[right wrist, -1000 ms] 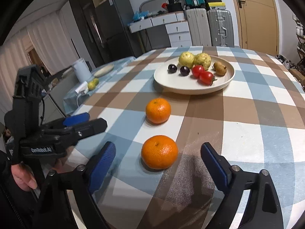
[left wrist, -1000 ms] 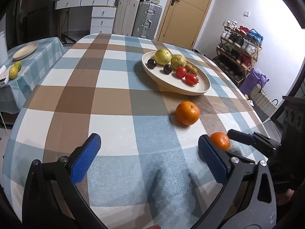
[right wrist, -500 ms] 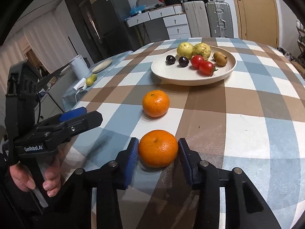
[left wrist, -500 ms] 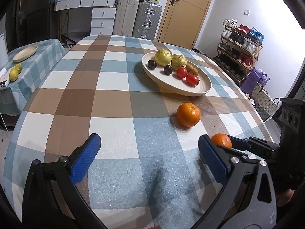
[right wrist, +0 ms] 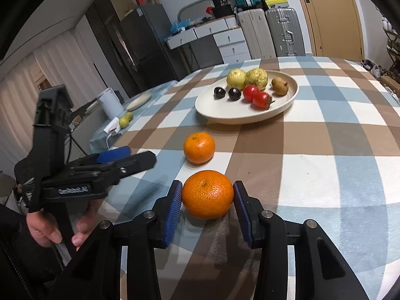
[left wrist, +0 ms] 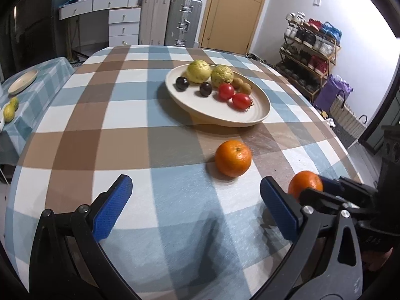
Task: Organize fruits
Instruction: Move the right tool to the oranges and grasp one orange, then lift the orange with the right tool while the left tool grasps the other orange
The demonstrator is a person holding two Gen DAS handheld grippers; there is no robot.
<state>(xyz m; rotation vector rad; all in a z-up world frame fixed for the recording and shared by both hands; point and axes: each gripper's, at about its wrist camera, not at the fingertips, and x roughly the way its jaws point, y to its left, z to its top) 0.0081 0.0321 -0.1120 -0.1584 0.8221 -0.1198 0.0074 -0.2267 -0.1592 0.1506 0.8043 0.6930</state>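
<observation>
Two round orange mandarins lie on the checked tablecloth, one at lower centre of the right wrist view (right wrist: 207, 194) and one just above it (right wrist: 199, 147). The single cream round plate (right wrist: 225, 115) at upper centre holds two yellow-green bumpy fruits (right wrist: 236, 78), two dark purple round fruits (right wrist: 234, 93), two red tomatoes (right wrist: 261, 100) and one brown pear-shaped fruit (right wrist: 279, 85). On the side table at left lie two small yellow-green fruits (right wrist: 124, 121) and one pale plate (right wrist: 139, 100).

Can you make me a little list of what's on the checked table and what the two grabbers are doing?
table: blue, brown and white checked tablecloth
plate: round cream plate holding yellow-green, dark and red fruits
loose fruit: far orange on the cloth, not held
right gripper: blue pads just closed onto the near orange
left gripper: open, holding nothing
</observation>
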